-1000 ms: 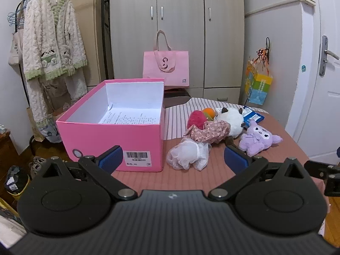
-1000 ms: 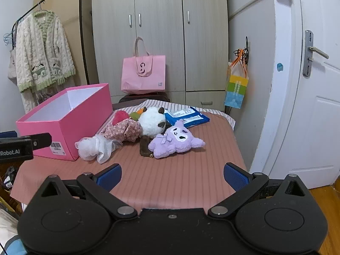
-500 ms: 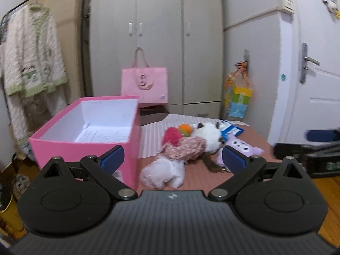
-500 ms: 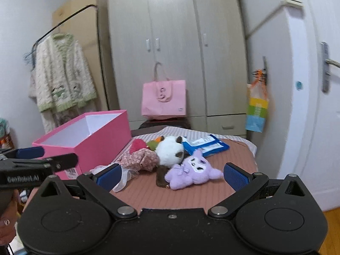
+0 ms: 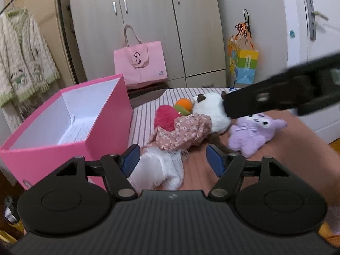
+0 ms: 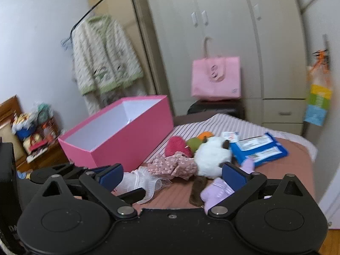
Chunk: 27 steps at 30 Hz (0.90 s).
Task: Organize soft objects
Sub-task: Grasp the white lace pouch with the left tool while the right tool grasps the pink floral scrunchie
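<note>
Your left gripper (image 5: 173, 159) is closing in over the white frilly mesh cloth bundle (image 5: 158, 171) nearest you; its jaws have just been narrowing, the cloth is lying between the blue pads, but the right-hand pad is standing clear of it, so nothing is being clamped. Your right gripper (image 6: 172, 175) is hovering with its jaws spread wide and holding nothing, the lilac plush toy with long ears (image 6: 216, 191) lying just beside its right finger and partly behind it. In the left view, that gripper's black finger is crossing in front of the round white plush toy with dark ears (image 5: 209, 110).

Just past the white cloth, the pink floral fabric piece (image 5: 180, 131) is lying against the white plush, and behind it the fuzzy red plush (image 5: 164, 118) and the orange and green ball (image 5: 183, 106) are touching each other. All of these are sitting on the pink striped tablecloth (image 5: 144, 119). To their left, the open pink cardboard box with white lining (image 5: 110, 116) is standing upright near them. Beyond the white plush, flat blue plastic packets (image 6: 258, 148) are lying on the cloth. Farthest back, a pink tote bag (image 5: 140, 63) is leaning against the beige wardrobe (image 5: 148, 21).
</note>
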{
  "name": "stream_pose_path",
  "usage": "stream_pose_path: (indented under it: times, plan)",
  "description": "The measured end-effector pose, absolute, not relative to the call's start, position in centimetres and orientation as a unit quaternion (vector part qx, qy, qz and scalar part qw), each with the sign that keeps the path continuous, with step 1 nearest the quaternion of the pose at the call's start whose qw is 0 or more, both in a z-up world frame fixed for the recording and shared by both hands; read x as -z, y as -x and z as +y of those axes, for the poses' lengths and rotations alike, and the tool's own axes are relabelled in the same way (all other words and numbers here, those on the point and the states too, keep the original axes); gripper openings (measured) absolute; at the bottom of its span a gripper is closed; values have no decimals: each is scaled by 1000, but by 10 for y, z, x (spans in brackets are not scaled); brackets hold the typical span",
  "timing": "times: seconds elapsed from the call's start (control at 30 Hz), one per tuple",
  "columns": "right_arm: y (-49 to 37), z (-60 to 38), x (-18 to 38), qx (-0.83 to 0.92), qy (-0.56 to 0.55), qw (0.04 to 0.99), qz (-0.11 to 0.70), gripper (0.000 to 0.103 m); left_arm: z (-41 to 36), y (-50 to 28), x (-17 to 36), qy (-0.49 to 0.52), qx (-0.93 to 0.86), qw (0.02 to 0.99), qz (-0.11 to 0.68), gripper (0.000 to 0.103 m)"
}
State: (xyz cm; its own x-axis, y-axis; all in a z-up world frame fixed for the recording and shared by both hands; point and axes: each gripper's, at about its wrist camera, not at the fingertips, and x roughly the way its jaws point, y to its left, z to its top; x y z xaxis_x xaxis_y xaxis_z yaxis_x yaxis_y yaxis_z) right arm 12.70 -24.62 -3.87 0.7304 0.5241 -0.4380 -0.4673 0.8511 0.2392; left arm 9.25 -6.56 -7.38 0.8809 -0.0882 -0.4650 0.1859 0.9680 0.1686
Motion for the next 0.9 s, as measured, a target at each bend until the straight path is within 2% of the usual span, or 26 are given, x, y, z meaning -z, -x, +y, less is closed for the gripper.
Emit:
stream_pose_path:
  times: [0.07, 0.17, 0.3, 0.43, 0.57, 0.63, 0.73, 0.8, 0.9]
  plan:
    - [-147, -241, 45, -283, -53, 919, 269, 98, -68, -104, 79, -113, 67, 960, 247, 68]
    - [-174, -233, 53, -306, -44, 907, 285, 95, -73, -120, 87, -135, 59, 951, 272, 57]
    - [-213, -223, 65, -374, -52, 874, 305, 90, -74, -134, 91, -144, 47, 946, 288, 57]
    - [-237, -205, 75, -385, -5, 869, 311, 86, -72, -145, 95, -139, 34, 943, 301, 57]
    - [-250, -196, 88, -390, 20, 856, 340, 66, -66, -151, 101, -112, 31, 943, 311, 57]
    - [-251, -195, 96, -400, 26, 843, 358, 60, -64, -149, 102, -97, 35, 946, 307, 57]
    - [-257, -200, 106, -404, 11, 833, 378, 40, -62, -147, 105, -96, 30, 947, 304, 56]
    - [-259, -205, 107, -397, 3, 836, 379, 22, -61, -147, 105, -91, 25, 947, 306, 54]
    - [-257, -212, 105, -396, -10, 838, 374, 18, -61, -151, 107, -90, 14, 945, 314, 54]
